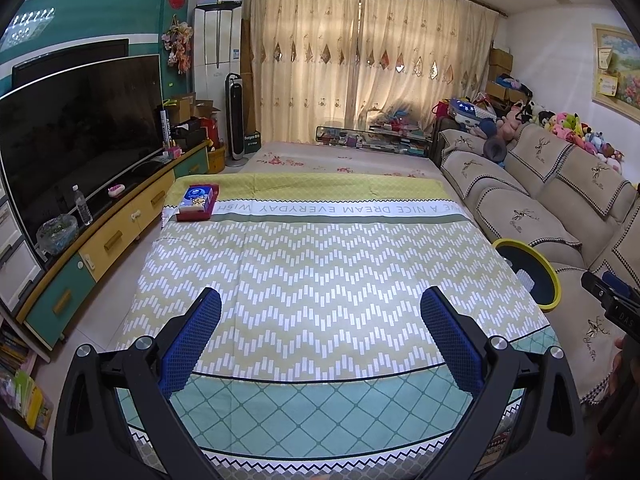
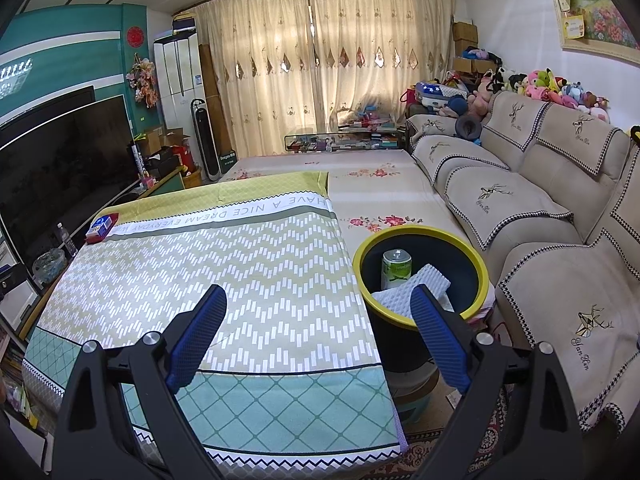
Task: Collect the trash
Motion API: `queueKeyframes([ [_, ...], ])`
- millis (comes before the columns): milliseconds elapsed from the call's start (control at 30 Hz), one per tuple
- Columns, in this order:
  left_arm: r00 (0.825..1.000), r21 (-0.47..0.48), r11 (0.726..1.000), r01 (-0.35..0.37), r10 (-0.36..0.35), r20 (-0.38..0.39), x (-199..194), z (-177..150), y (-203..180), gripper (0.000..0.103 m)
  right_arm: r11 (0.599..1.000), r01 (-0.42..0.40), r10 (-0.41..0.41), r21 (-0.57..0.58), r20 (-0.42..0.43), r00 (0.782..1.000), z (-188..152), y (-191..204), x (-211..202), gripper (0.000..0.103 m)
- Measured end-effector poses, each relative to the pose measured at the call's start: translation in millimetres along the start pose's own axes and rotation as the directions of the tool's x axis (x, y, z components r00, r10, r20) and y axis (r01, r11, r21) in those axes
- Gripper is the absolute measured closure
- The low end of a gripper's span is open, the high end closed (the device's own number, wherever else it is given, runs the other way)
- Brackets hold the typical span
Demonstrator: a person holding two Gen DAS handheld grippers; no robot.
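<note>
Two pairs of tongs over the cloth-covered desk (image 1: 320, 264), both spread wide, nothing between the blue pads. Left tongs (image 1: 320, 312) above the zigzag part of the cloth, pointing to the curtains. Right tongs (image 2: 319, 308) nearer the right edge of the desk, the right pad (image 2: 436, 336) in front of the bin.

Only partly seen from the left wrist: the yellow-rimmed bin (image 1: 550, 280), just beside the right edge of the desk, between desk and sofa (image 1: 532, 208), with a bit of something white inside. Seen fully from the right wrist: the same bin (image 2: 400, 236), dark inside, holding a green-and-white can (image 2: 397, 270) upright and a white ribbed foam piece (image 2: 424, 284) leaning beside it, touching the can.

Seen better from the left wrist: a tissue pack (image 1: 198, 202) in a red tray at the far left corner of the desk, and on the TV cabinet a clear water bottle (image 1: 82, 206) next to a glass bowl (image 1: 57, 232). Also at the right border of that view, a black part of the other tool (image 1: 616, 300).

From the right wrist, the tissue pack small and far at the left, well apart from the bin.
</note>
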State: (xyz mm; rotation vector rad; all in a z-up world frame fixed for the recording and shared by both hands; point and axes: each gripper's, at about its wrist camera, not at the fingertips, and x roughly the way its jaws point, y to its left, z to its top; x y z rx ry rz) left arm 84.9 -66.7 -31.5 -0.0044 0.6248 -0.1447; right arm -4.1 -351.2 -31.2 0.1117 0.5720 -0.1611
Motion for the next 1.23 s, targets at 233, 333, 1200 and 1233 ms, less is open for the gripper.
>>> queueKeyframes([
  [233, 1.000, 0.001, 1.000, -0.006, 0.006, -0.007, 4.8, -1.4, 1.1, 0.005, 1.000, 0.000, 0.000, 0.001, -0.003, 1.000, -1.2, -0.1, 1.2, 0.015],
  [333, 1.000, 0.000, 1.000, -0.009, 0.009, -0.014, 7.4, -1.5, 2.1, 0.005, 1.000, 0.000, 0.000, 0.001, -0.004, 1.000, -1.2, 0.0, 1.2, 0.015],
  [1200, 0.993, 0.018, 0.999, -0.044, 0.046, -0.108, 124.2, 36.7, 38.3, 0.005, 0.991, -0.134, 0.129, -0.024, -0.144, 0.981, 32.8, 47.0, 102.2, 0.009],
  [1233, 0.991, 0.013, 0.998, -0.059, 0.060, -0.123, 145.3, 41.5, 45.5, 0.005, 0.988, -0.151, 0.145, -0.026, -0.168, 0.975, 38.0, 58.2, 125.5, 0.009],
])
